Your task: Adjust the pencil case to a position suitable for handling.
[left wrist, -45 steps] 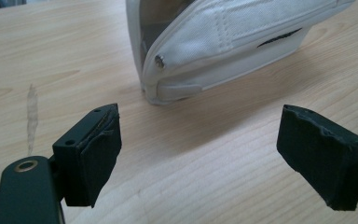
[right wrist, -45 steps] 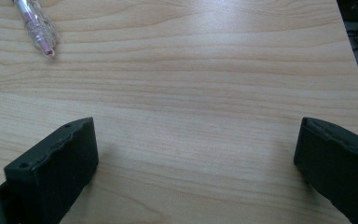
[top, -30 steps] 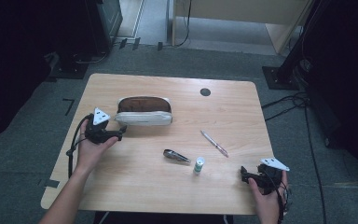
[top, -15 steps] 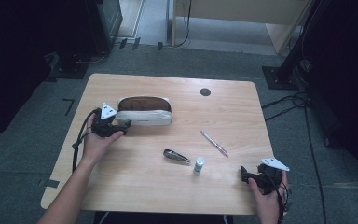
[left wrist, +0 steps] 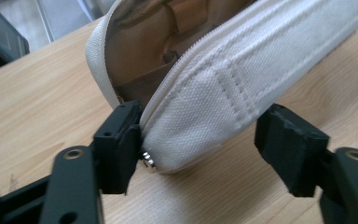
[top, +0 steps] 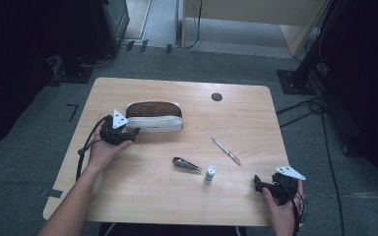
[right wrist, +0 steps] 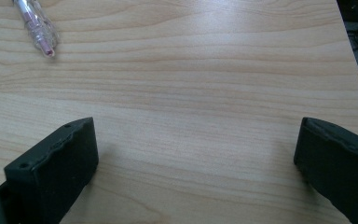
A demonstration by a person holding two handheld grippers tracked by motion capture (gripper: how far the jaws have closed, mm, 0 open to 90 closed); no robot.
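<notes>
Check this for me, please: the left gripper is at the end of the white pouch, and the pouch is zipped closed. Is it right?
Not quite. The white pouch is open: the left gripper view shows its tan inside behind the unzipped edge. The rest holds: the left gripper is at the pouch's end, its jaws having just been closing around that end.

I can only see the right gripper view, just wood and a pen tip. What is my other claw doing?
Observer: Your left claw has the end of a white pouch between its jaws, which have just been closing. One jaw is not touching it yet.
Operator: Is the pouch zipped up?
Observer: No, it gapes open, brown inside.
Operator: What else is around?
Observer: A small green-and-white bottle stands beside a dark object.
</notes>
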